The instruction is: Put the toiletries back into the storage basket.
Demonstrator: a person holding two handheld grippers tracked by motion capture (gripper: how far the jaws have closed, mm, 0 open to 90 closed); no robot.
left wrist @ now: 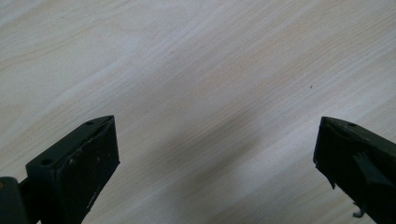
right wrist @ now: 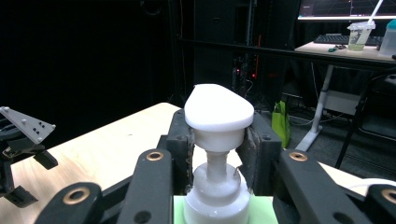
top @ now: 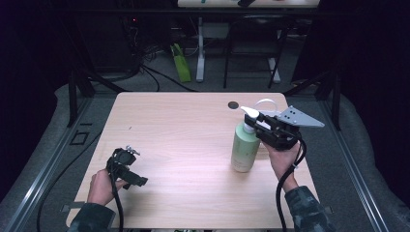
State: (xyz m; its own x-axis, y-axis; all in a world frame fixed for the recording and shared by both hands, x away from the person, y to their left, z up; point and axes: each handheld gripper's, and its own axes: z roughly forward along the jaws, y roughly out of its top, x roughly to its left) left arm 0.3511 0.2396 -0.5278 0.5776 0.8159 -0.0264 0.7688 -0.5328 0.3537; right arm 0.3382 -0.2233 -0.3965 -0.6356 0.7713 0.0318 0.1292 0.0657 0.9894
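Left gripper (top: 126, 166): held low over the table's near-left part, close to the left edge; its jaws stand wide apart with bare wood between them.
Left hand (top: 101, 187): wrapped round the gripper's handle, a cable trailing back off the near edge.
Table (top: 179, 130): pale wood, its middle a broad free stretch between the two grippers; a dark round hole (top: 233, 105) sits near the far edge.
Pump bottle (top: 245, 147): one, pale green, upright on the right half, well in from the right edge.
Pump head (right wrist: 218, 108): white, its neck caught between the right jaws.
Right gripper (top: 261, 124): jaws closed narrow on the pump's neck just under the head; grey plate on top.
Right hand (top: 284, 157): grips from the right, the sleeve cut off at the bottom.
Counts: two grippers, one bottle, one table in use.
Hard to make out: the bottle's label; a white loop behind the right gripper; dark clutter on the floor beyond.
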